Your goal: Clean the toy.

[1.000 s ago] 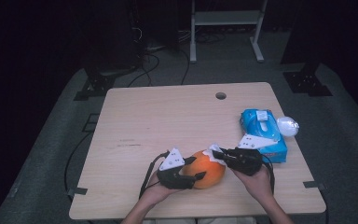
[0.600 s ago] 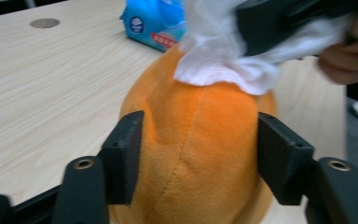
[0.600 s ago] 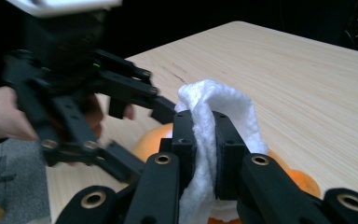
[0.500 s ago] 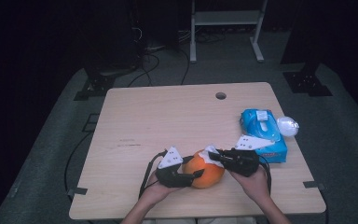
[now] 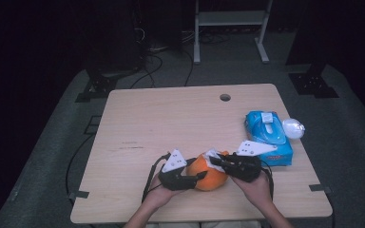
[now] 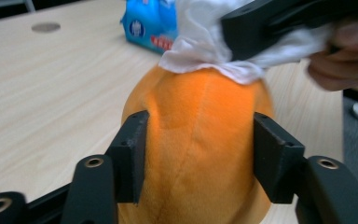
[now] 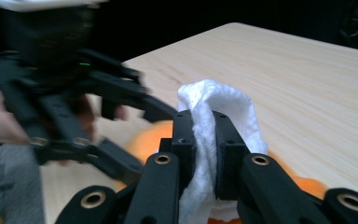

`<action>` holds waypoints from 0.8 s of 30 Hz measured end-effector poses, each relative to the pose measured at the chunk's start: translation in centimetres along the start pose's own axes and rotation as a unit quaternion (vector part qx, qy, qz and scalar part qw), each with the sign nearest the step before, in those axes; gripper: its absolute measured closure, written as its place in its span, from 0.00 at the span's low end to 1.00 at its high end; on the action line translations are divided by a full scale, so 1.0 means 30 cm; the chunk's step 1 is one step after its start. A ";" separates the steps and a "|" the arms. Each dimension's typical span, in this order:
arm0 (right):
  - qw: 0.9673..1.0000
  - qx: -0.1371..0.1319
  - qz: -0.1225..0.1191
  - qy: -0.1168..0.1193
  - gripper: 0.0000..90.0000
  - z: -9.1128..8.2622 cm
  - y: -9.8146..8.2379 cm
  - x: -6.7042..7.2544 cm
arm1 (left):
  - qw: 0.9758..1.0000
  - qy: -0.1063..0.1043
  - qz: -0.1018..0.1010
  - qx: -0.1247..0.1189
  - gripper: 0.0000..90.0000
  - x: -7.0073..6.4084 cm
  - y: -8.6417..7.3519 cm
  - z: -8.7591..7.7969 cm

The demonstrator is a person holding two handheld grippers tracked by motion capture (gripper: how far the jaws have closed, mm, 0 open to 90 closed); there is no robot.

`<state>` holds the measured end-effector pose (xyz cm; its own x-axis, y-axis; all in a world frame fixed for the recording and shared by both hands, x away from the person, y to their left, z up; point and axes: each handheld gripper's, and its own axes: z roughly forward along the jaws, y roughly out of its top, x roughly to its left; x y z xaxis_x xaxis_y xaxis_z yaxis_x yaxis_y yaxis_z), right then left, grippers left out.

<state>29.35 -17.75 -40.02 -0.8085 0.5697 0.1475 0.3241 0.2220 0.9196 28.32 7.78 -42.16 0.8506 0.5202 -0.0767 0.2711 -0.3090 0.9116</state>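
High view: counter evenly lit from above, surroundings nearly black, shadows faint, image soft. Left gripper view: plush sharp, wipes pack at the far edge defocused. Right gripper view: cloth fairly sharp, left gripper motion-blurred, background dark.

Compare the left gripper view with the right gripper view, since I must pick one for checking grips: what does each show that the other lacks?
Left gripper view: the left gripper, its jaws pressing both sides of the orange plush ball, and the blue wipes pack behind. Right gripper view: the right gripper shut on the folded white cloth. Both share ball, cloth and the wooden table.
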 end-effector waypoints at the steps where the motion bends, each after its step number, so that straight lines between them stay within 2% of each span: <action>1: 1.000 0.001 0.002 -0.011 0.89 -0.005 -0.004 -0.014 | 1.000 -0.003 -0.001 -0.002 0.50 -0.003 0.005 -0.002; 2: 1.000 0.004 0.003 -0.021 0.89 -0.006 -0.012 -0.030 | 1.000 -0.007 -0.001 0.000 0.49 -0.007 0.006 0.001; 4: 1.000 0.001 0.026 -0.013 0.90 -0.007 -0.028 -0.052 | 1.000 -0.004 -0.001 0.003 0.45 -0.014 -0.002 0.015; 5: 1.000 0.001 0.026 -0.012 0.89 -0.006 -0.028 -0.047 | 1.000 -0.002 0.002 0.006 0.42 -0.016 -0.004 0.018; 8: 1.000 -0.005 0.018 0.022 0.89 -0.001 -0.014 -0.005 | 1.000 -0.008 -0.008 0.007 0.27 -0.007 -0.004 0.023; 10: 1.000 0.002 0.006 0.019 0.89 0.007 -0.009 0.003 | 1.000 -0.006 -0.012 0.012 0.16 0.011 -0.007 0.020; 11: 1.000 0.003 0.012 0.015 0.90 0.007 -0.012 -0.007 | 1.000 -0.002 -0.015 0.018 0.12 0.024 -0.013 0.018; 12: 1.000 0.002 0.018 0.009 0.90 0.003 -0.017 -0.022 | 0.999 -0.010 -0.026 0.017 0.12 0.037 -0.022 0.017; 14: 1.000 0.001 0.028 -0.004 0.89 -0.006 -0.029 -0.056 | 0.999 -0.022 -0.042 0.013 0.16 0.055 -0.041 0.019; 15: 0.999 -0.001 0.038 -0.005 0.89 -0.010 -0.034 -0.069 | 0.999 -0.027 -0.041 0.013 0.21 0.054 -0.044 0.021; 16: 0.999 -0.001 0.043 -0.004 0.89 -0.009 -0.036 -0.074 | 0.999 -0.019 -0.031 0.014 0.28 0.046 -0.040 0.019; 18: 0.999 -0.005 0.039 -0.005 0.89 -0.007 -0.030 -0.056 | 1.000 -0.008 -0.016 0.012 0.39 0.029 -0.026 0.013; 19: 0.999 -0.013 0.035 -0.002 0.89 -0.009 -0.024 -0.042 | 1.000 -0.004 -0.011 0.007 0.42 0.022 -0.021 0.012; 21: 0.999 -0.030 0.032 0.025 0.89 -0.011 -0.011 -0.011 | 1.000 0.002 -0.004 0.005 0.44 0.003 -0.012 0.014; 22: 0.999 -0.030 0.024 0.031 0.89 -0.007 -0.005 0.005 | 1.000 0.002 0.002 0.005 0.44 -0.007 -0.008 0.015; 24: 0.999 -0.019 0.009 0.026 0.89 0.000 -0.002 0.017 | 1.000 -0.001 0.009 0.009 0.44 -0.016 -0.004 0.011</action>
<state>28.92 -17.47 -40.00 -0.8271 0.5318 0.1817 0.3208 0.1813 0.9296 28.03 7.32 -42.37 0.8562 0.5132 -0.0600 0.2633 -0.3334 0.9053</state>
